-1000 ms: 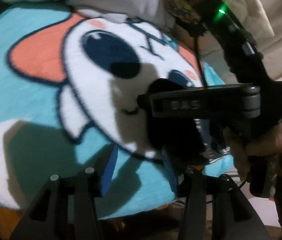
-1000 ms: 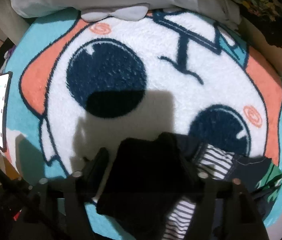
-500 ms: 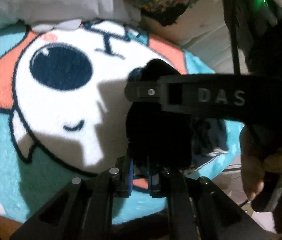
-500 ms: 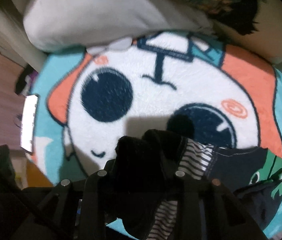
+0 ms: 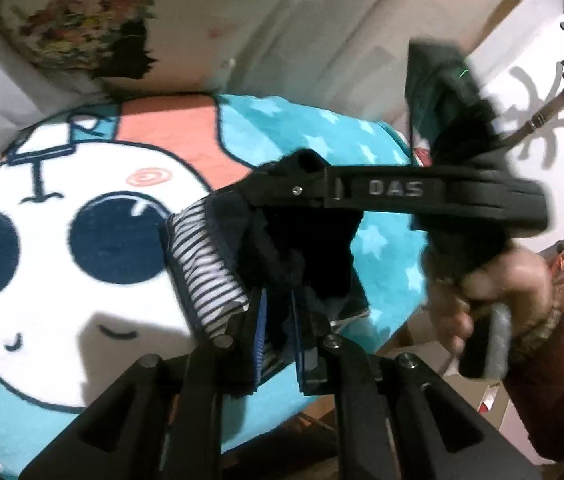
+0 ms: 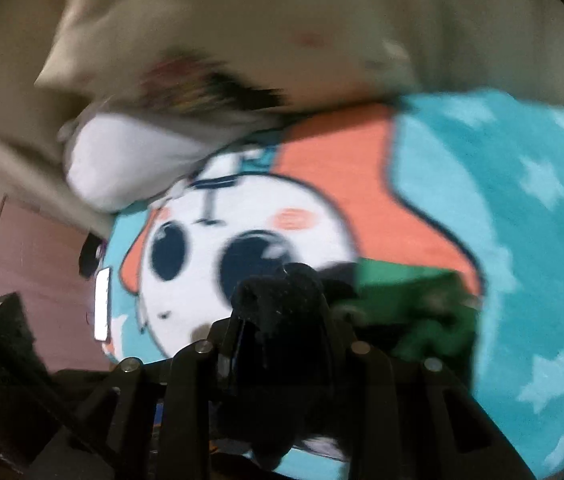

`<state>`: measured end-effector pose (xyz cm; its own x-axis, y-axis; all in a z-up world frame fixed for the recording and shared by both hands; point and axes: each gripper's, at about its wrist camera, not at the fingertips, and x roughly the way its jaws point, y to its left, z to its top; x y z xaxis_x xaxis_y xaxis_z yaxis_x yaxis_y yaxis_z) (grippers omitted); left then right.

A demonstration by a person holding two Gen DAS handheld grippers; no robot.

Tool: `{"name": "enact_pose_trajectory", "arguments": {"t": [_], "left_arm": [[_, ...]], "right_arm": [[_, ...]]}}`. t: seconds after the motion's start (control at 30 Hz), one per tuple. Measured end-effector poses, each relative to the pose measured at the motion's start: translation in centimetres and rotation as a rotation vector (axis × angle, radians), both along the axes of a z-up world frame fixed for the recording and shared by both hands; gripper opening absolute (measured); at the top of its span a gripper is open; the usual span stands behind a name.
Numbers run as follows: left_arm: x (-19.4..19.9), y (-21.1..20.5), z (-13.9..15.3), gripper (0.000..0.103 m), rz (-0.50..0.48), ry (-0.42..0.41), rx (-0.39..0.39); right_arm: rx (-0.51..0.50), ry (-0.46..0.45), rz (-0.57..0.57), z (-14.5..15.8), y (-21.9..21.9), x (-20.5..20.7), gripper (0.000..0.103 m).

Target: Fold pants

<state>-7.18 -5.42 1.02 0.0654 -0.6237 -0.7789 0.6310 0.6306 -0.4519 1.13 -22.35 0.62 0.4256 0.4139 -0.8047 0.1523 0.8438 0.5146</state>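
Observation:
The pants (image 5: 306,252) are dark black fleece and hang bunched above the cartoon blanket (image 5: 61,208). My left gripper (image 5: 279,320) is shut on a lower fold of them, blue pads pressed on the cloth. My right gripper (image 6: 277,320) is shut on another bunch of the black pants (image 6: 282,296); its body, marked DAS, crosses the left wrist view (image 5: 398,194). A striped garment (image 5: 201,268) and a dark green printed one (image 6: 414,300) lie under the pants near the blanket's right side.
The blanket (image 6: 522,240) has a white cartoon face, an orange patch and teal with stars. White pillows (image 6: 129,160) and a floral one (image 5: 77,28) lie at its far edge. A phone (image 6: 101,304) lies on the left edge. A coat rack (image 5: 562,92) stands right.
Both grippers have risen and swung right, lifting the black pants off the blanket. The left gripper, open a second ago, has closed on the cloth. The right view is now motion-blurred.

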Motion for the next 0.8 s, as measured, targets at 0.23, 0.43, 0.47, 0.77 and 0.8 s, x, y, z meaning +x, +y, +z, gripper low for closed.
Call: {"name": "enact_pose_trajectory", "arguments": {"t": [0.23,0.43,0.47,0.77,0.8], "left_arm": [[1.1,1.0,-1.3,0.011,0.072,0.058,0.067],[1.4,-1.4,-1.8,0.011,0.083,0.059,0.082],[1.2,-2.5,-2.3,0.011,0.061,0.058,0.104],[0.1,-3.7,-4.5,0.014,0.01,0.069,0.175],[0.3,-3.0,-3.8,0.016,0.021,0.066,0.142]], "right_arm": [[-0.03,0.005,-0.178,-1.2,-6.2,-3.4,0.049],[0.089,-0.155,-0.133,2.5,-5.7,-4.6,0.038],[0.14,-0.161,-0.109,2.2,-5.2,-4.5,0.038],[0.128,0.0,-0.074,-3.2,-5.0,-5.2,0.017],[0.136,-0.021,-0.08,-2.6,-5.5,-5.3,0.024]]}}
